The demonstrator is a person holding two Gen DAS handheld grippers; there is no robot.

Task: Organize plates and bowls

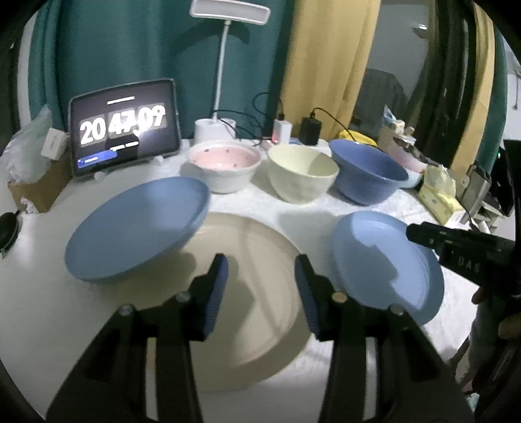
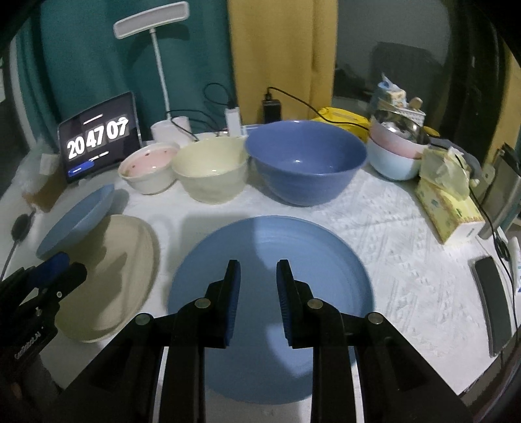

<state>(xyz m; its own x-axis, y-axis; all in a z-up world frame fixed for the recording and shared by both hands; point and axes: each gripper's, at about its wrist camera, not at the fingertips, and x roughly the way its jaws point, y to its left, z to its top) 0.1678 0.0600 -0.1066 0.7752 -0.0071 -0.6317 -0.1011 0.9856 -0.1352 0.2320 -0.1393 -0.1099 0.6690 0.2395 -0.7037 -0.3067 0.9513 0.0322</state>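
My left gripper is open and empty above a beige plate that lies flat on the white table. A blue plate leans tilted with its rim on the beige plate's left edge. In the right wrist view my right gripper hovers over a second blue plate; its jaws stand narrowly apart with nothing between them. That view also shows the left gripper at the left edge. Behind the plates stand a pink-lined bowl, a cream bowl and a large blue bowl.
A tablet showing a clock and a white desk lamp stand at the back with chargers and cables. Stacked pale bowls, a yellow tissue box and a dark phone line the right side.
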